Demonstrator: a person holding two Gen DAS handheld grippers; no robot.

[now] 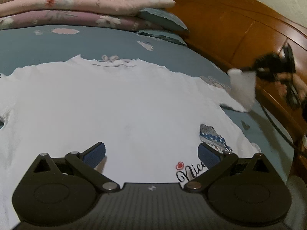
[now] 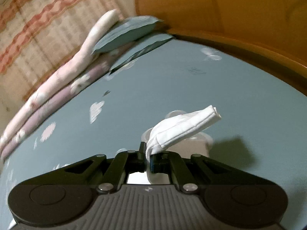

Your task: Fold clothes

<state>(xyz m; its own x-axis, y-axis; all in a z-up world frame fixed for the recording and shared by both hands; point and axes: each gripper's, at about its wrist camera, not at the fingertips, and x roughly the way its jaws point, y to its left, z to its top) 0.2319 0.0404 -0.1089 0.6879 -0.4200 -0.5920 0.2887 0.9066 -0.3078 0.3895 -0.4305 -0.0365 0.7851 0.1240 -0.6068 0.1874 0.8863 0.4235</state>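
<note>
A white T-shirt [image 1: 107, 103] with a small print and black script lies spread flat on a blue bed sheet [image 1: 57, 44]. My left gripper [image 1: 151, 153] hovers open just above the shirt's middle, nothing between its blue pads [image 1: 96, 153]. At the right of the left wrist view my right gripper [image 1: 255, 69] holds the shirt's right sleeve [image 1: 243, 84] lifted off the bed. In the right wrist view the right gripper [image 2: 147, 157] is shut on that white sleeve [image 2: 182, 128], whose hemmed end sticks up and to the right.
Folded pink and purple floral quilts [image 1: 73, 9] and blue pillows [image 1: 163, 19] lie at the far side of the bed. A wooden headboard [image 1: 239, 28] runs along the right. A striped curtain [image 2: 38, 28] hangs behind. A black cable [image 1: 278, 130] trails by the headboard.
</note>
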